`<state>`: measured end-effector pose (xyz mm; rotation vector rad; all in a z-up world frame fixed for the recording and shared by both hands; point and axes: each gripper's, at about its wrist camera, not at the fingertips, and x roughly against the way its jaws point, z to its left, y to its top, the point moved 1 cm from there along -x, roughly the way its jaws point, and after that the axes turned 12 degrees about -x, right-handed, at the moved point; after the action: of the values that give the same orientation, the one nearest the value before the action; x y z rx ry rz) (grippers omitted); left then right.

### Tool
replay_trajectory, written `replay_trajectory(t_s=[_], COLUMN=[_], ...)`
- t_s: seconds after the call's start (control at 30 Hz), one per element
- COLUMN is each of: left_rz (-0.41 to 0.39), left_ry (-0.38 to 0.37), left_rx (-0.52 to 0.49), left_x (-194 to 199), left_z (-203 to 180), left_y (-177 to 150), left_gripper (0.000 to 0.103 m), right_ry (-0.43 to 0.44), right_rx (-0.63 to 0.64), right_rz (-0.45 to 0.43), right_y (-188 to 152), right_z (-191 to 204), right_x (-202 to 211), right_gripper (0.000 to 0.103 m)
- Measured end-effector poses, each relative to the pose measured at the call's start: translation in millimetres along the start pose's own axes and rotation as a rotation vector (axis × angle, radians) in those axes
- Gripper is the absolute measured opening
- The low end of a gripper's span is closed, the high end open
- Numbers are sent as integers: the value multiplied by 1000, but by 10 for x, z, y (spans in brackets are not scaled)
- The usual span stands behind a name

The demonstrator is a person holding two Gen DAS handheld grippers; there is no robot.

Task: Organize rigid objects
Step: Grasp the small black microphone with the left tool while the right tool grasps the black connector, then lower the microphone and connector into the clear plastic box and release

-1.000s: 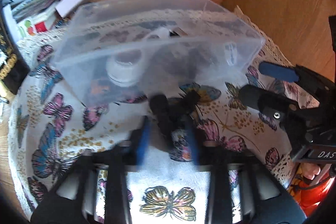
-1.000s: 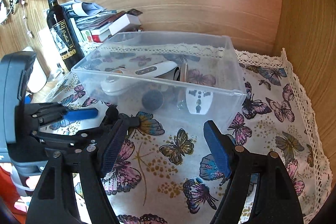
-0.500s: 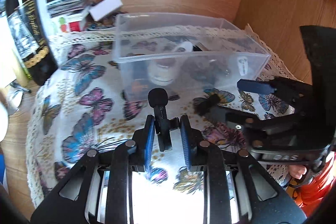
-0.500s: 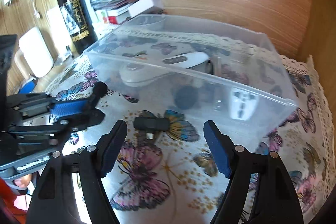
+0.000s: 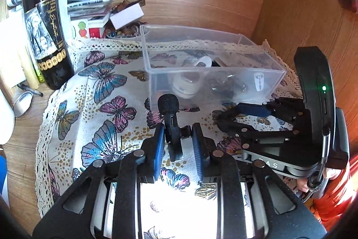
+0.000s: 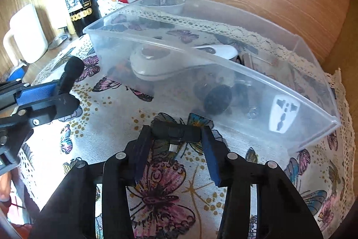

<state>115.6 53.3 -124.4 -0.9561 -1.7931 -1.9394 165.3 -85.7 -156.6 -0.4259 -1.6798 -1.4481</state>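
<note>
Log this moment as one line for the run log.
left gripper: shut on clip-on mic, lifted | right gripper: around black receiver on cloth, closure unclear | clear bin: partly filled

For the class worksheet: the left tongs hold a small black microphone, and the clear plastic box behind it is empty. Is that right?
Not quite. The left tongs do hold the black microphone, but the clear plastic box is not empty: the right wrist view shows a white plug adapter and other items inside.

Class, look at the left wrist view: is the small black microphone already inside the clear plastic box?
No. The microphone sits clamped in the left gripper, outside the clear plastic box.
</note>
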Motion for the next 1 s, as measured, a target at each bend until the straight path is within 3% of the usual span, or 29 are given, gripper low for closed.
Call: replay_trajectory(t_s=[0.53, 0.77, 1.0], left_rz=[-161, -210, -181], left_ry=[40, 59, 64], left_rx=[-24, -45, -67], left_x=[311, 280, 2], left_z=[-89, -128, -193], left_y=[479, 793, 984], left_gripper=[24, 24, 24], right_ry=[20, 12, -9], right_rx=[-70, -113, -143], right_rz=[-258, -335, -340], right_y=[269, 471, 590], right_z=[-229, -382, -544], right_x=[830, 941, 815], right_gripper=[42, 42, 42])
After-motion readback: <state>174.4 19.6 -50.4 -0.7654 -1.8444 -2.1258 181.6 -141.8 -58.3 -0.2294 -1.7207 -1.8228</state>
